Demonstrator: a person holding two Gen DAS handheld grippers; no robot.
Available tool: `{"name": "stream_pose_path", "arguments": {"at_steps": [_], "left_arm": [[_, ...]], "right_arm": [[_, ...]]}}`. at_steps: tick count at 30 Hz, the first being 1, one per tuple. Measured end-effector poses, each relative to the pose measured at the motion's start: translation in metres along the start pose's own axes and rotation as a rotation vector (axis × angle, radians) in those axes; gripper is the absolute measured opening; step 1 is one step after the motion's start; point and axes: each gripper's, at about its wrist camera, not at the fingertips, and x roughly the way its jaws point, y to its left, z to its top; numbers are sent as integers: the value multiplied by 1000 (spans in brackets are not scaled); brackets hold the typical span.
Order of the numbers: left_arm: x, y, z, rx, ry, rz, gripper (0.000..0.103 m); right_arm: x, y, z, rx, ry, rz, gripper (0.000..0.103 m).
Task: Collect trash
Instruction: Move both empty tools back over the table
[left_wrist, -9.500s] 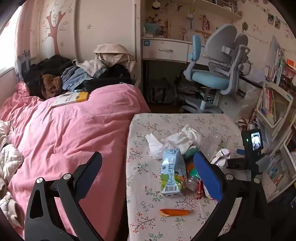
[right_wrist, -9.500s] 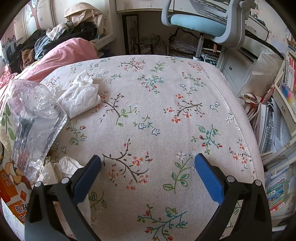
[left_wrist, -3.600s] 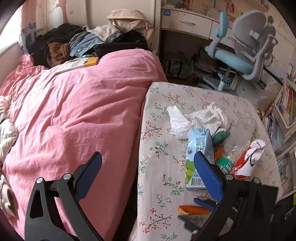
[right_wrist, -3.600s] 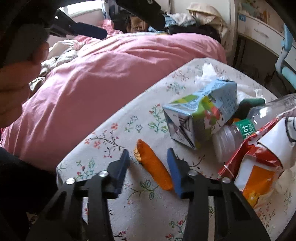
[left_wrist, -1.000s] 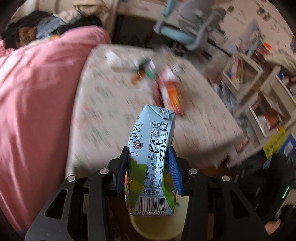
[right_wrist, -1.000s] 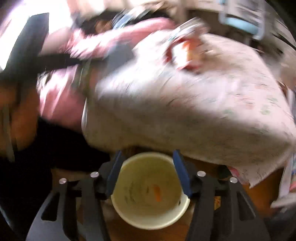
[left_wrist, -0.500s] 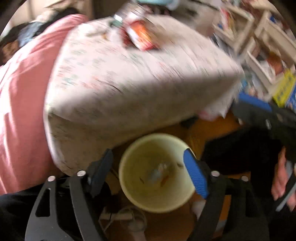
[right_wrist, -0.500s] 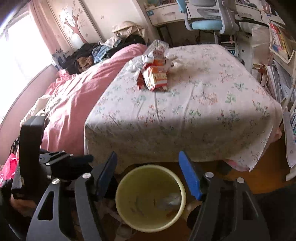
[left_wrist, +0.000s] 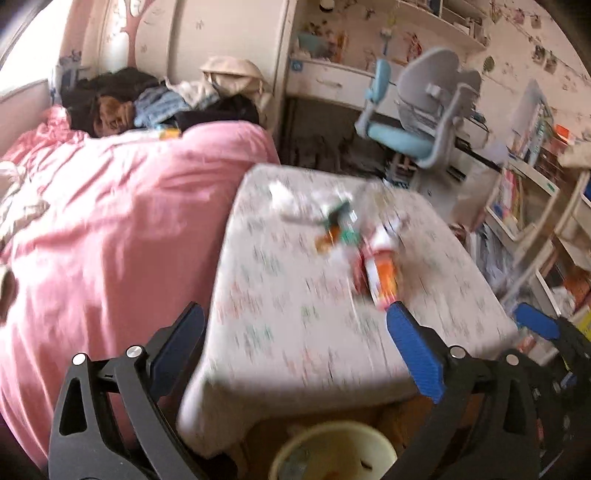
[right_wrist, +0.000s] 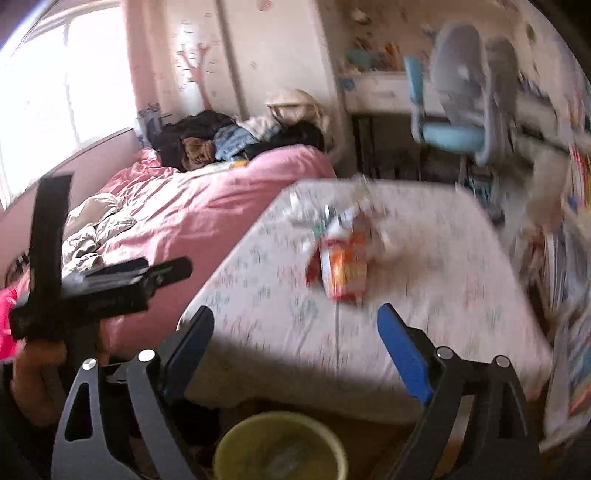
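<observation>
Both views are blurred by motion. My left gripper (left_wrist: 295, 343) is open and empty, raised before the near edge of the floral table (left_wrist: 280, 332). My right gripper (right_wrist: 295, 339) is open and empty too, and its blue pad shows in the left wrist view (left_wrist: 535, 326). A yellow trash bin (left_wrist: 332, 454) stands on the floor below the table edge, also in the right wrist view (right_wrist: 280, 446). On the table lie a red and orange snack bag (left_wrist: 380, 273) (right_wrist: 341, 267), a green-capped bottle (left_wrist: 345, 225) and white tissues (left_wrist: 291, 199).
A bed with a pink duvet (left_wrist: 110, 229) lies left of the table, with clothes (left_wrist: 155, 103) piled at its head. A blue desk chair (left_wrist: 417, 114) stands behind the table. Bookshelves (left_wrist: 532, 206) fill the right side. The left tool's handle (right_wrist: 96, 291) shows at left.
The left gripper dropped the milk carton into the bin and opened. Both grippers have tilted up from the bin toward the table.
</observation>
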Motion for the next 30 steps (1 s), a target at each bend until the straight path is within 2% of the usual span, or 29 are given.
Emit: {"name": "stream_pose_path", "arguments": {"at_steps": [6,10,12,17,22,24,30], "left_arm": [[36,17,48,-60,-27,33,96],[53,19,73,-27,-55,68,96],[63,20,83,-10,-66,87,96],[95,23,103,-15,-57,118,96],[111,29,103,-44,-33,107,96],[109,26,101,-26,-41,81,96],[113,20,97,2,-22,67,96]], "right_arm": [[27,-4,38,-65,-90,-13,94],[51,-10,55,-105,-137,-50,94],[61,-16,57,-83,-151,-74,94],[72,-32,62,32,-153,-63,94],[73,-29,67,50,-173,-56,95],[75,-27,69,42,-173,-57,95],[81,-24,70,39,-159,-49,95]]}}
